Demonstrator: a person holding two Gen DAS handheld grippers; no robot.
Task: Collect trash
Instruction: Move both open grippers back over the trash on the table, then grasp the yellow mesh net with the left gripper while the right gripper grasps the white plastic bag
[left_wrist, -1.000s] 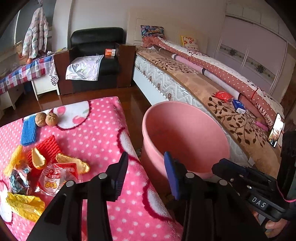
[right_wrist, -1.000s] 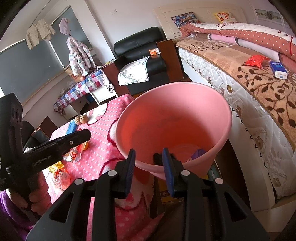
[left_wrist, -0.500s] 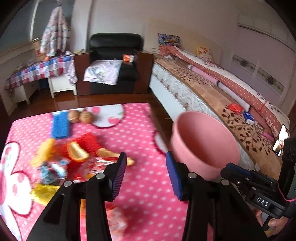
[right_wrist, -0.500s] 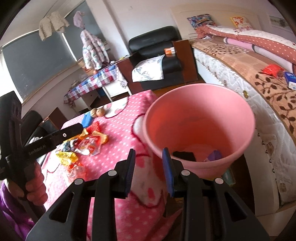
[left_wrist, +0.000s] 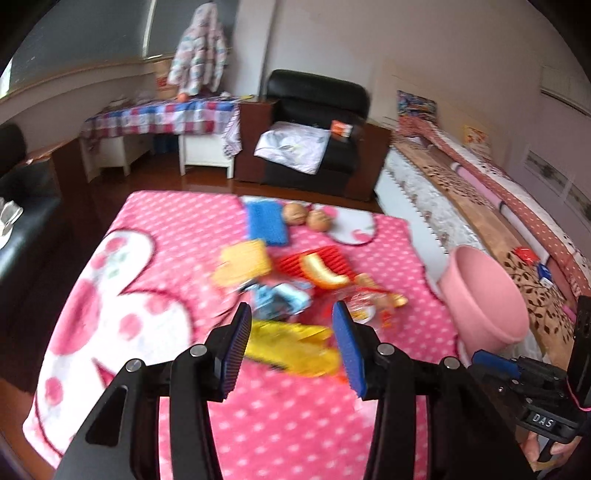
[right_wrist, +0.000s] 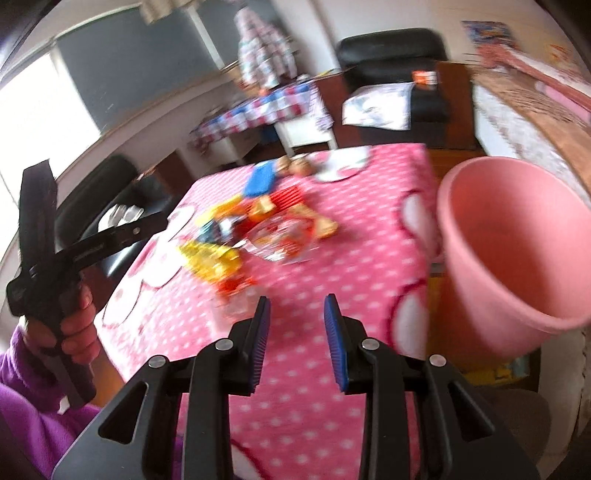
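Left wrist: bin (left_wrist: 484, 291) beside table edge (left_wrist: 424, 266), wrappers (left_wrist: 291, 343) mid-table.

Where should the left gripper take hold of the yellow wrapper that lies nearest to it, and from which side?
Probably grip the yellow wrapper by its raised, crumpled near edge, coming from above and the near side. It lies flat and loose on the pink blanket, just beyond the open left gripper; blur hides its exact folds.

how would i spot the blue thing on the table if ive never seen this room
Find the table under the pink polka-dot blanket. At its far edge, left of two round brown walnuts, lies the flat blue ribbed rectangular pad. It is the only solid blue piece, apart from the crumpled wrapper pile.
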